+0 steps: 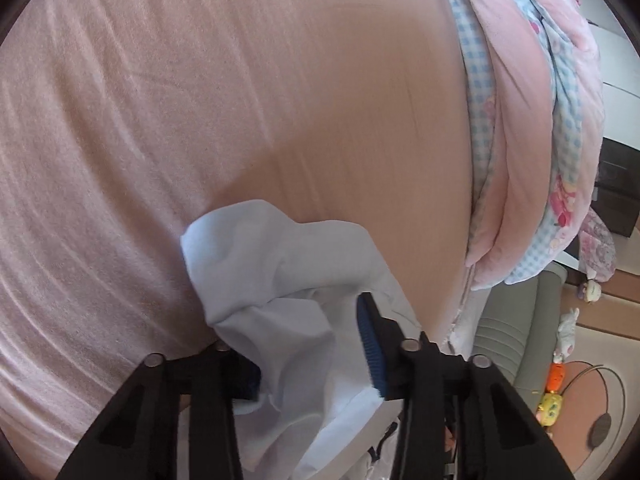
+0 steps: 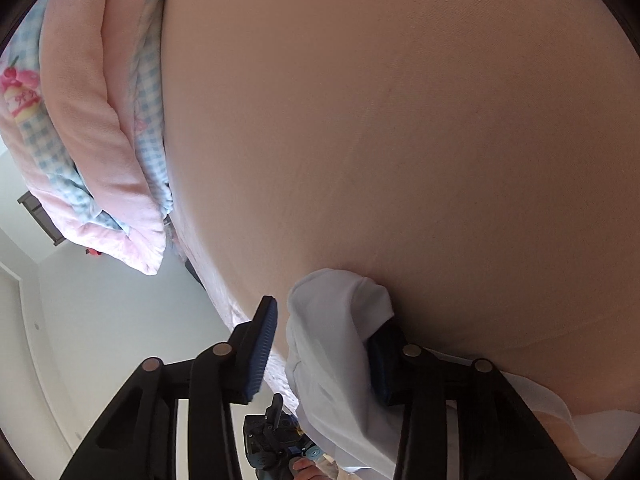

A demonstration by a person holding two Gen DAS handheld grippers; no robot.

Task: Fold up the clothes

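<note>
A pale blue-white garment (image 1: 280, 264) lies bunched near the edge of a pink bed sheet (image 1: 180, 112). My left gripper (image 1: 308, 340) straddles a fold of it. The cloth drapes over and hides the left pad, while the ribbed blue face of the right pad (image 1: 370, 352) still shows. In the right wrist view my right gripper (image 2: 326, 316) straddles another bunch of the garment (image 2: 340, 320). That cloth covers the right pad, and a gap shows between the cloth and the left pad (image 2: 262, 352). Low in that view a hand (image 2: 304, 470) holds the other gripper's body.
A folded pink and blue-checked quilt (image 1: 520, 140) lies along the bed's edge, also the quilt (image 2: 80, 140) at upper left in the right wrist view. Beyond the edge are the floor, a grey cushion (image 1: 508, 320) and small toys (image 1: 554, 380).
</note>
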